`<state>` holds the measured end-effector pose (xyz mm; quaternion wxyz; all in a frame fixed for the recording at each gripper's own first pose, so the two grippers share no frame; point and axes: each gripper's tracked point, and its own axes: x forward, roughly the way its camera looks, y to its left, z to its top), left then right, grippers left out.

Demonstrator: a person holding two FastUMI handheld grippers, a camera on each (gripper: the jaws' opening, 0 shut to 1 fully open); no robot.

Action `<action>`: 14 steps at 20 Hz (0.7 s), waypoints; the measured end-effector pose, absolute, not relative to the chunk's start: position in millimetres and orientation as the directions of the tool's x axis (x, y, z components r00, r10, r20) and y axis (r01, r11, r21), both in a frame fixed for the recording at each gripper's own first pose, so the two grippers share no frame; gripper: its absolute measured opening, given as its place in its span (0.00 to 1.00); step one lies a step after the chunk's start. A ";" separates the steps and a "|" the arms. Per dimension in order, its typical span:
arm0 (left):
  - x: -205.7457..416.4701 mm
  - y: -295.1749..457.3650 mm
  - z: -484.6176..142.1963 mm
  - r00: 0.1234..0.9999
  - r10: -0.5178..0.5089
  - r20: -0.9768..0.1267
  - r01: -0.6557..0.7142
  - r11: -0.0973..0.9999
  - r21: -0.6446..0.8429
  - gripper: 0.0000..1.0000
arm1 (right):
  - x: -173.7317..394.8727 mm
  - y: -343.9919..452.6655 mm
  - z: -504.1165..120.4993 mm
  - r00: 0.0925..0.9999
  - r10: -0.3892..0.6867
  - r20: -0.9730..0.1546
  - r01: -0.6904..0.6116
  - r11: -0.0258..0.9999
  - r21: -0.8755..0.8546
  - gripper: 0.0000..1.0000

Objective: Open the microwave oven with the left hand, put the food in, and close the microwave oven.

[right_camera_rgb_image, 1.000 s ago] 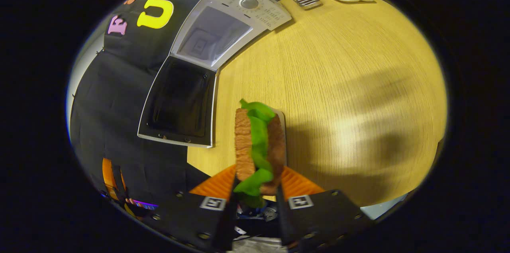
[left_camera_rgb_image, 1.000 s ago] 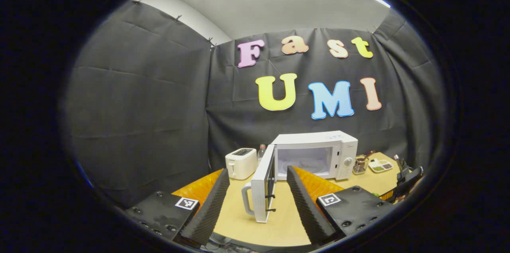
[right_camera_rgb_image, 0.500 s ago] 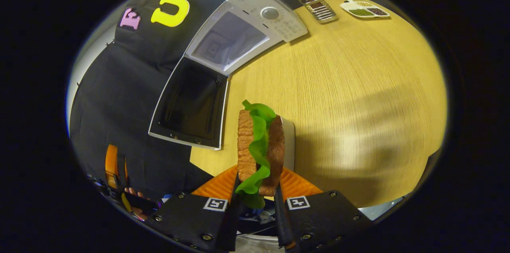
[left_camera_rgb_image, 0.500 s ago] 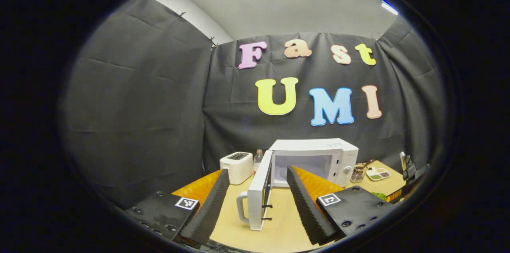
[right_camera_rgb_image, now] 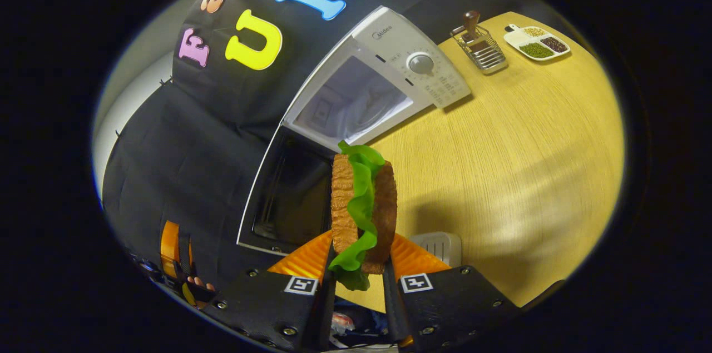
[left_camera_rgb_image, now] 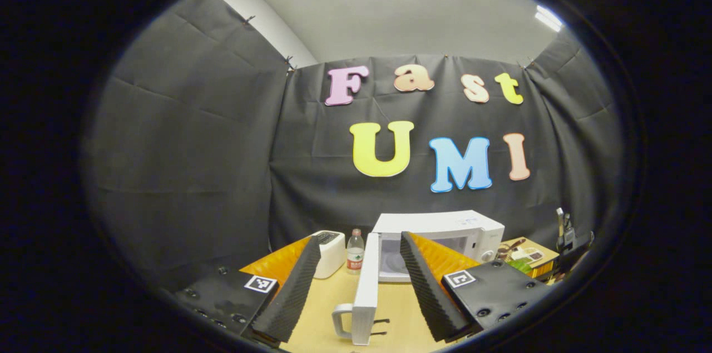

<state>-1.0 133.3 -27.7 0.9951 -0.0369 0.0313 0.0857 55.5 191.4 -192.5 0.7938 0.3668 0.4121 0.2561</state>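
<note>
The white microwave [left_camera_rgb_image: 445, 226] stands at the back of the wooden table with its door [left_camera_rgb_image: 367, 297] swung wide open. My left gripper [left_camera_rgb_image: 359, 237] is open and holds nothing, set back from the door's handle [left_camera_rgb_image: 340, 321]. In the right gripper view the microwave [right_camera_rgb_image: 414, 64] shows its lit cavity [right_camera_rgb_image: 350, 103] and the door's dark inner face [right_camera_rgb_image: 289, 192]. My right gripper [right_camera_rgb_image: 359, 255] is shut on a sandwich [right_camera_rgb_image: 361, 203] of brown bread and green lettuce, held on edge above the table, in front of the cavity.
A white toaster [left_camera_rgb_image: 329, 247] and a water bottle [left_camera_rgb_image: 355, 253] stand left of the microwave. A wire rack [right_camera_rgb_image: 481, 46] and a divided dish [right_camera_rgb_image: 537, 41] sit at the table's far right. A small white plate [right_camera_rgb_image: 443, 244] lies below the sandwich. The wooden tabletop [right_camera_rgb_image: 528, 147] spreads to the right.
The right gripper has lifted the sandwich off the white plate and carried it toward the open cavity. The left gripper has drawn back from the door, which now sits lower in its view.
</note>
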 end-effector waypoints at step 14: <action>35.8 224.6 -31.6 0.978 0.178 -0.108 -0.181 0.983 -0.019 0.93 | 198.8 281.0 -212.5 0.764 0.552 -0.332 -0.045 0.559 0.828 0.39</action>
